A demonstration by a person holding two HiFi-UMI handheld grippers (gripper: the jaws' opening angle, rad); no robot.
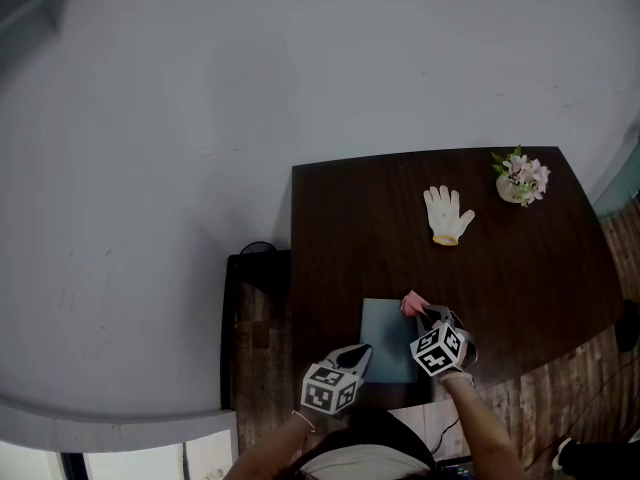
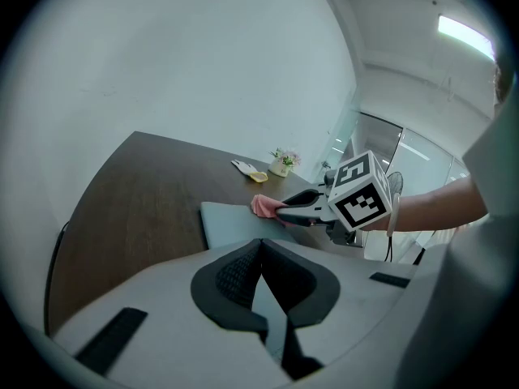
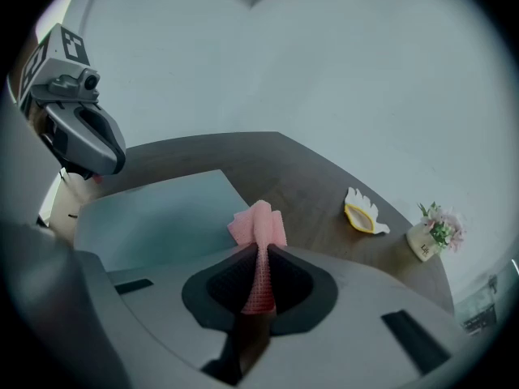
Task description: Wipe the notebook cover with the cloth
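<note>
Notebook (image 1: pixel 385 333) is laid flat at the near edge of the dark wooden table (image 1: pixel 360 228), with its grey-blue cover turned up. The left gripper (image 1: pixel 360 351) is held at the near left corner of the notebook. In the left gripper view its jaws are seen drawn together at the tips (image 2: pixel 259 243), and a sliver of grey-blue shows through the slit behind them. Whether the cover is touched by them cannot be told.

Just beyond, on the right side of the notebook, the right gripper (image 1: pixel 426 314) is pointed away from the person. In the right gripper view its jaws (image 3: pixel 259 250) are seen clamped on a pink cloth (image 3: pixel 258 225). A strip of the mesh fabric is pinched between the dark pads, and a bunched tuft stands out past the tips. The tuft is placed at the far right corner of the notebook (image 3: pixel 154 209), over the line where the cover meets the table. From the left gripper view the cloth (image 2: pixel 263 206) is seen low against the far edge of the notebook (image 2: pixel 231 221).

Farther back, well apart from the notebook, a white glove (image 1: pixel 446 214) with a yellow cuff is laid flat on the table. Beyond it, near the far right corner, a small pale pot of pink flowers (image 1: pixel 522 178) is stood upright.
</note>
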